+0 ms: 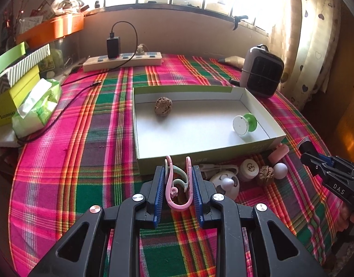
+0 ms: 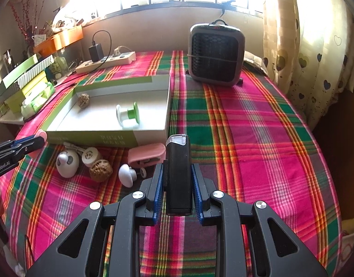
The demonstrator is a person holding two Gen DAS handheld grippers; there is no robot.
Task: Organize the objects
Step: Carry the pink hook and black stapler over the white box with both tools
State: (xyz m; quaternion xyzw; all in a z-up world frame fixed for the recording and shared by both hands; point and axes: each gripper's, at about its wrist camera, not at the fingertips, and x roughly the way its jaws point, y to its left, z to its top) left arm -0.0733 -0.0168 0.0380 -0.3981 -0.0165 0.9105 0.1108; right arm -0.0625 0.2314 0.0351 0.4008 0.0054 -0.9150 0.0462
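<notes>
1. My left gripper [image 1: 178, 180] is closed most of the way onto a bundle of pink and pale green plastic hooks [image 1: 177, 184]; both blue pads touch the hooks, which stick up between them.
2. That gripper sits just in front of the near wall of the shallow white tray [image 1: 200, 152] with green outer sides, above the plaid tablecloth [image 1: 96, 138].
3. My right gripper [image 2: 178, 182] is clamped on an upright black lighter [image 2: 178, 173] with a clear cap on top, the pads pressing its two sides.
4. The right gripper is near the tray's right front corner, over the cloth.
5. Inside the tray I see a walnut [image 1: 163, 106] near the back left and a green and white spool [image 1: 244, 123] lying on its side toward the right.
6. On the cloth just in front of the tray lies a loose cluster: a white egg-shaped toy [image 2: 67, 160], a small white round jar [image 2: 92, 155], a second walnut [image 2: 100, 170], a white knob [image 2: 127, 175] and a pink toy skateboard [image 2: 147, 154] upside down.
7. The second walnut touches the jar.
8. A small heater [image 2: 215, 55] stands at the back right of the table, a power strip [image 1: 122, 61] with a black charger [image 1: 113, 46] at the back left.
9. Stacked boxes [image 1: 13, 85] and a tissue pack [image 1: 38, 106] sit at the left edge.
</notes>
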